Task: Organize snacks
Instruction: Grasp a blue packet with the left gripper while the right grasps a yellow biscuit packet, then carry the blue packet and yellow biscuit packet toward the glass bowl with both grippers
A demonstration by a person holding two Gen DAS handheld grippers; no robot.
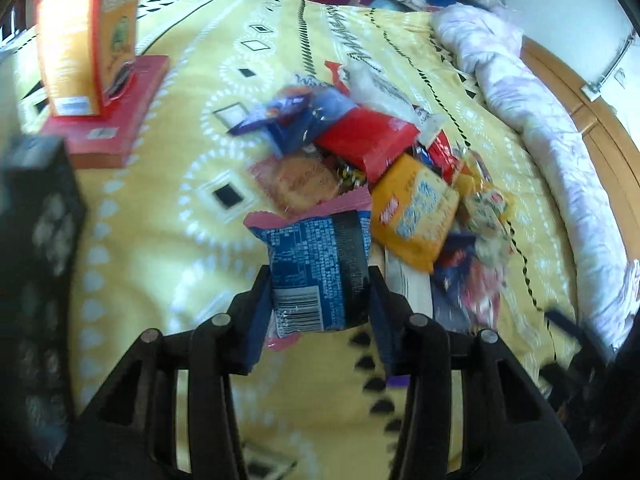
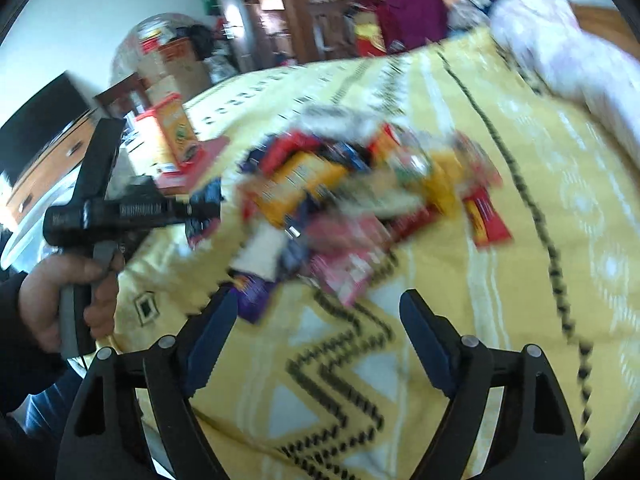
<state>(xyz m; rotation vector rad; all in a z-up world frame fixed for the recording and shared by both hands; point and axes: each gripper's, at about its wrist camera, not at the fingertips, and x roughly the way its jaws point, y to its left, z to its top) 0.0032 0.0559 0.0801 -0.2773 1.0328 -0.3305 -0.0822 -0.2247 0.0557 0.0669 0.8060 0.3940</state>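
Observation:
My left gripper is shut on a blue snack packet with pink crimped ends, held above the yellow bedspread. Beyond it lies a pile of snack packets: red, orange, blue and clear-wrapped ones. My right gripper is open and empty, just short of the same pile, which is blurred in the right wrist view. The left gripper also shows there at the left, held by a hand.
An orange-and-red box stands upright on a flat red box at the far left; it also shows in the right wrist view. A black crate is at the left edge. A rolled pale quilt lies along the bed's right side.

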